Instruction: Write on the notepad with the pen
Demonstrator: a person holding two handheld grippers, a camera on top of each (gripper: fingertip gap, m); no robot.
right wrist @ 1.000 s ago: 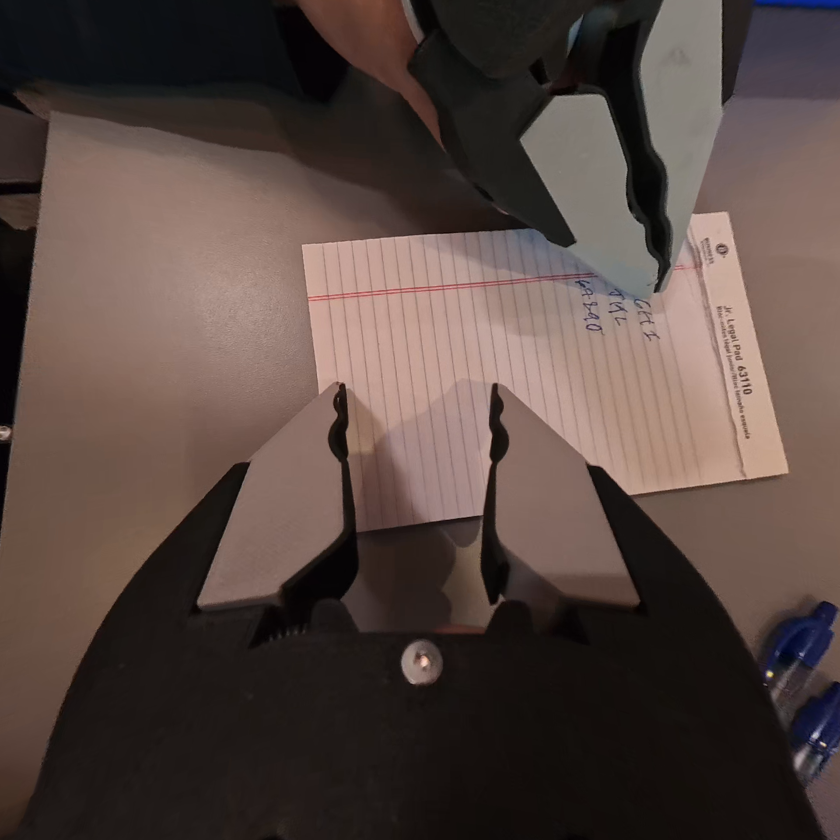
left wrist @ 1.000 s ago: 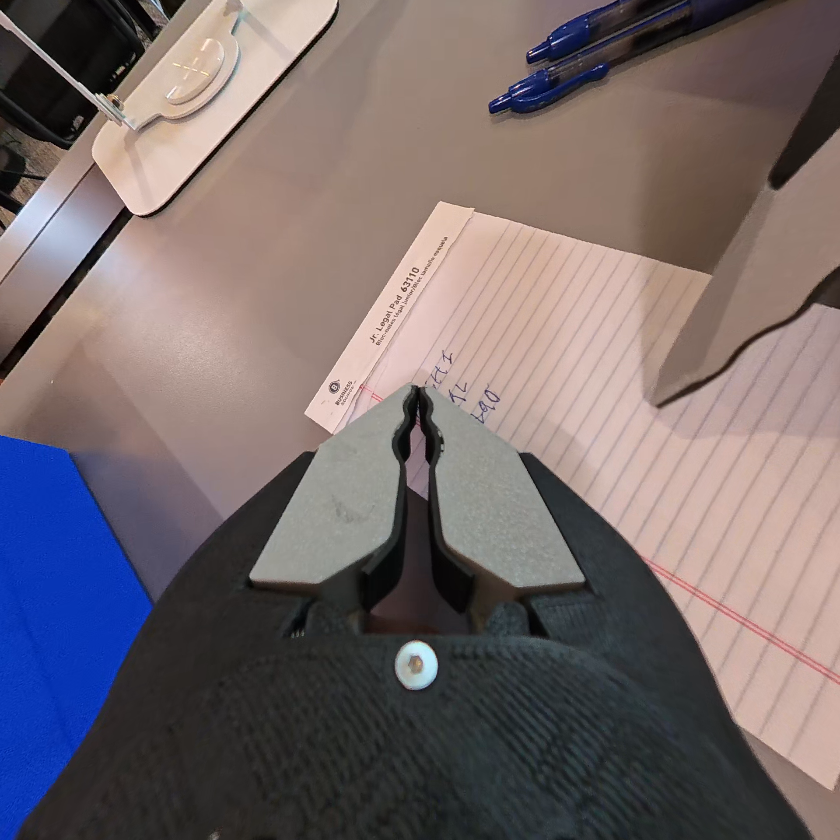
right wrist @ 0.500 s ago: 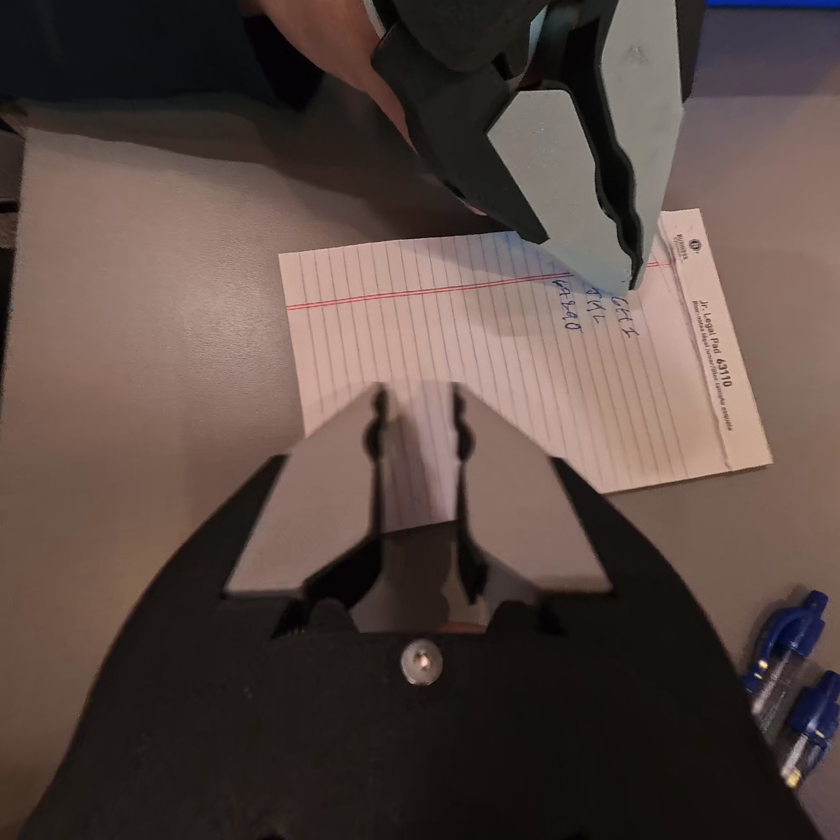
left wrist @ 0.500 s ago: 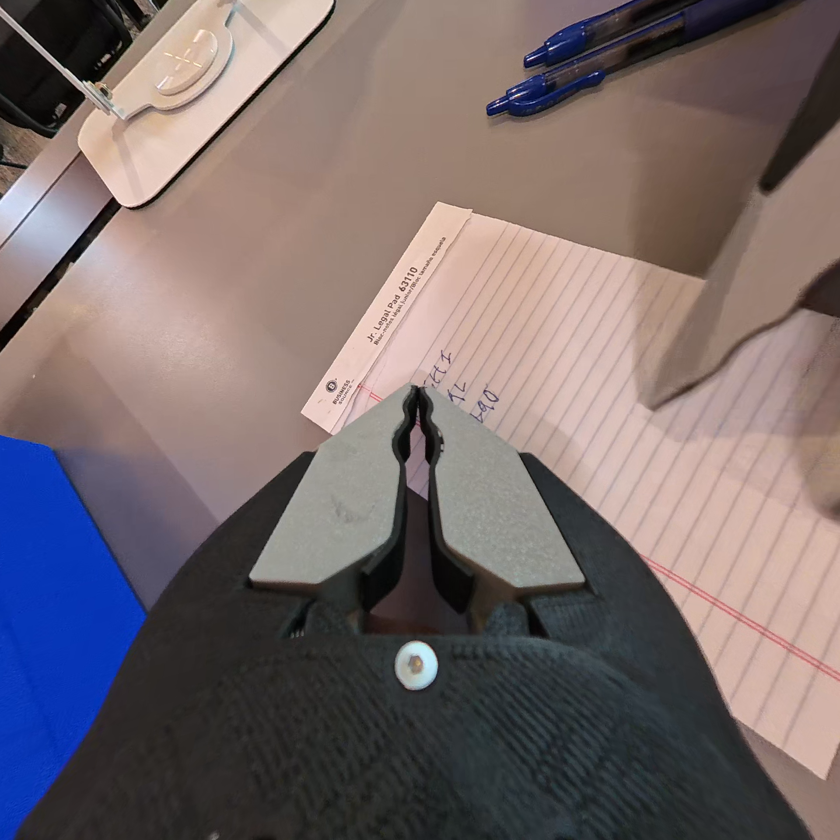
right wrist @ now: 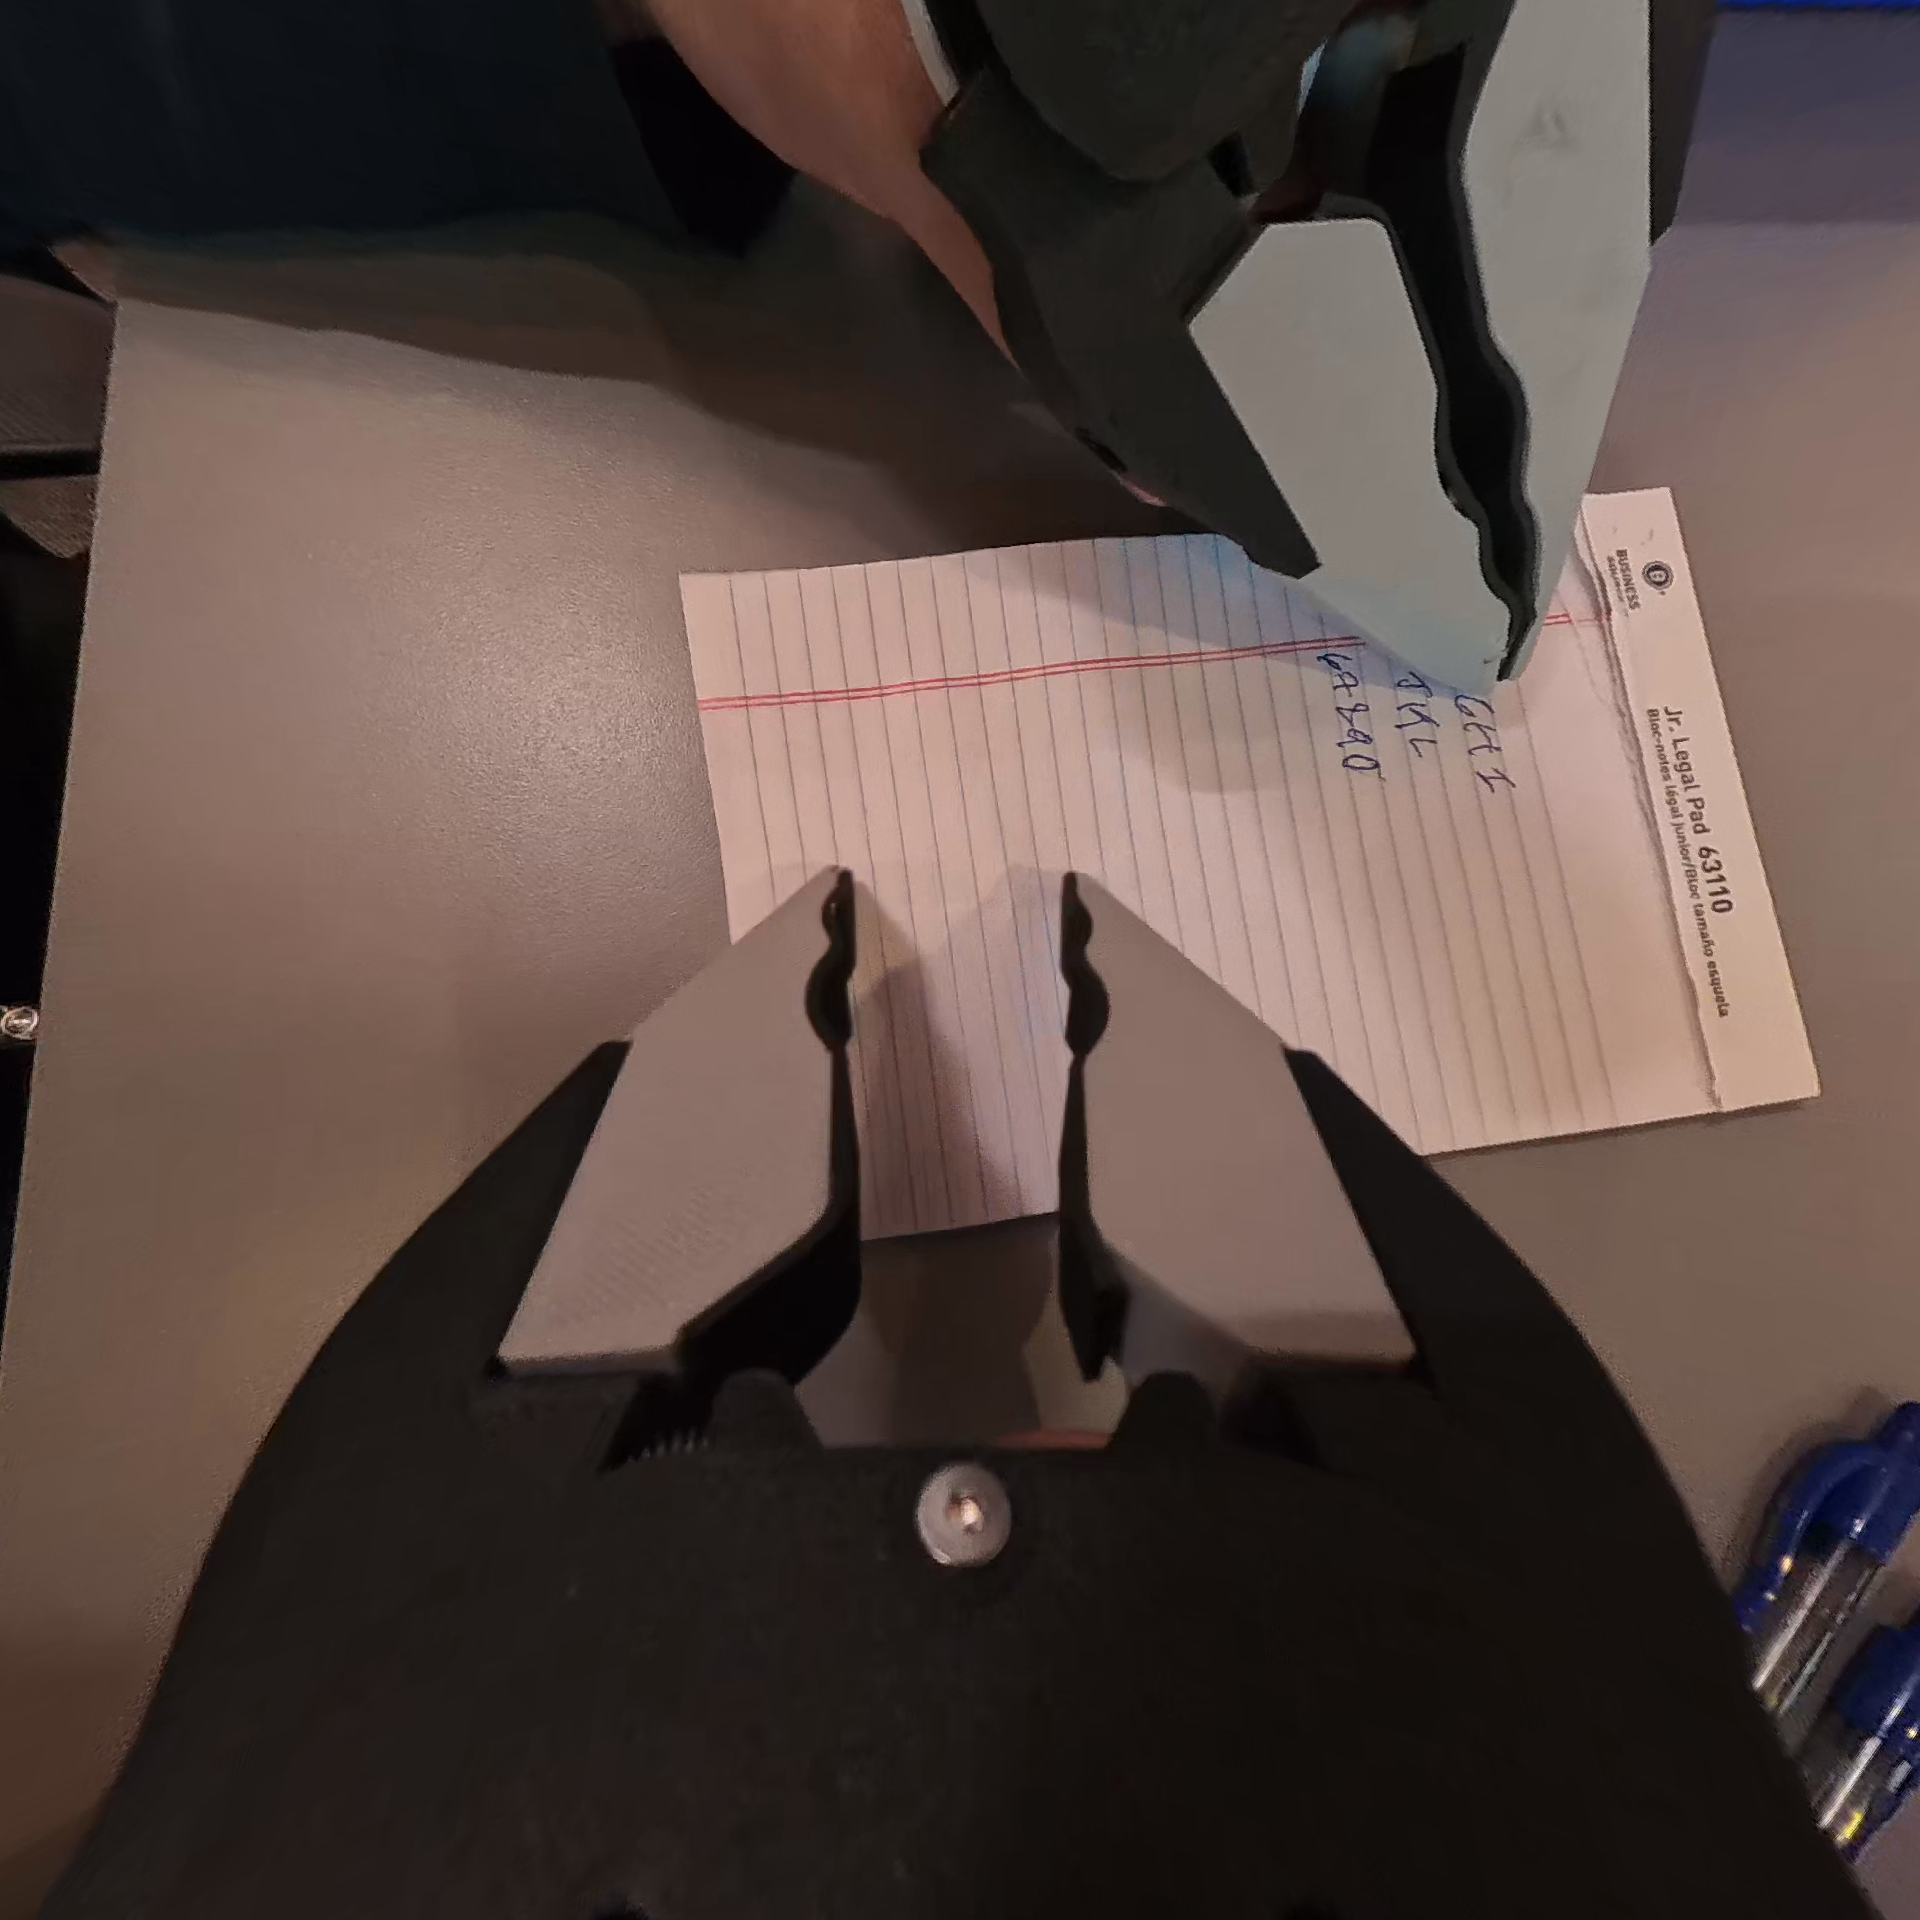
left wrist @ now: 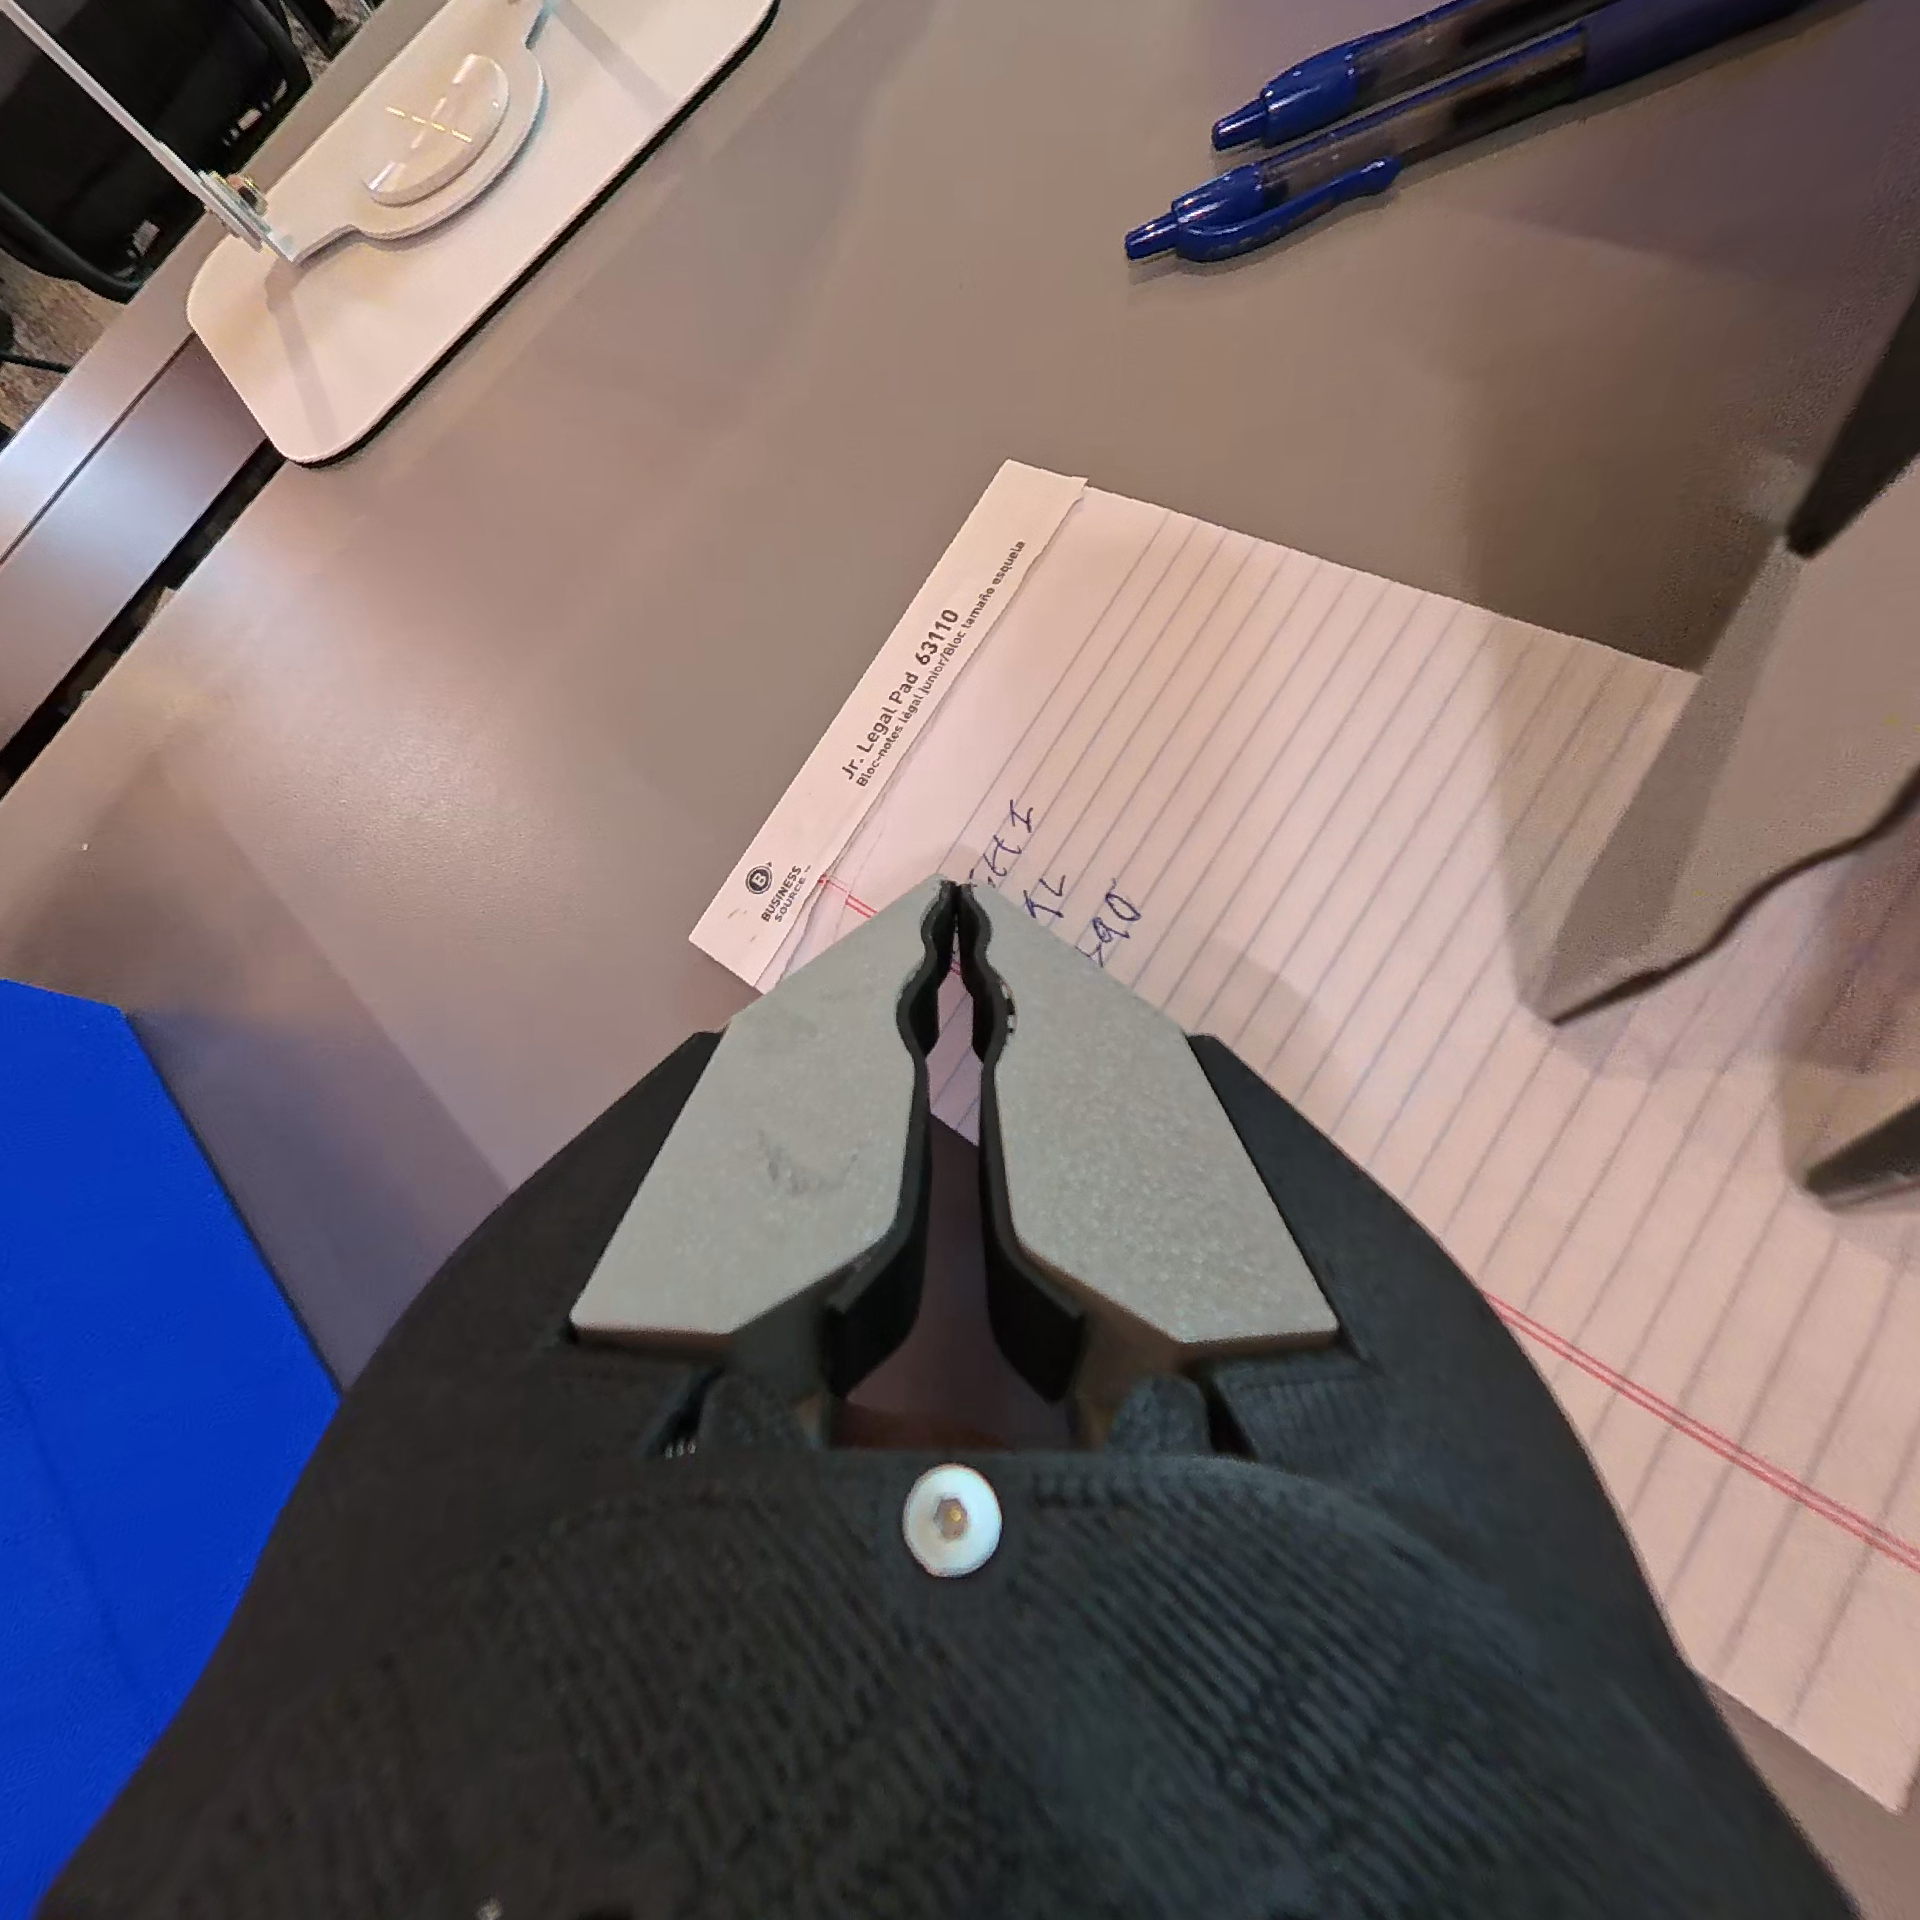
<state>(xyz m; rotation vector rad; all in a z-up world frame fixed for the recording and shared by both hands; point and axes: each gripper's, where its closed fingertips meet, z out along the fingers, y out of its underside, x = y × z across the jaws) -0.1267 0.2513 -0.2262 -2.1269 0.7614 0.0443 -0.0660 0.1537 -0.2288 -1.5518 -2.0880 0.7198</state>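
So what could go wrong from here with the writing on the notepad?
1. Neither set of tongs holds a pen: both blue pens lie apart from the notepad, so the open right tongs must fetch one first.
2. The shut left tongs only press near the pad's bound edge; the far end is free and might pivot under pen pressure.
3. The left tongs sit beside the handwriting and may crowd the next line.

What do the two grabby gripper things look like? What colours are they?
Both look alike. The left gripper and the right gripper each have two flat grey fingers tapering to points, with wavy black inner edges. They sit in a wide black body with a ribbed, woven-looking surface and one silver screw in the middle. No cables show.
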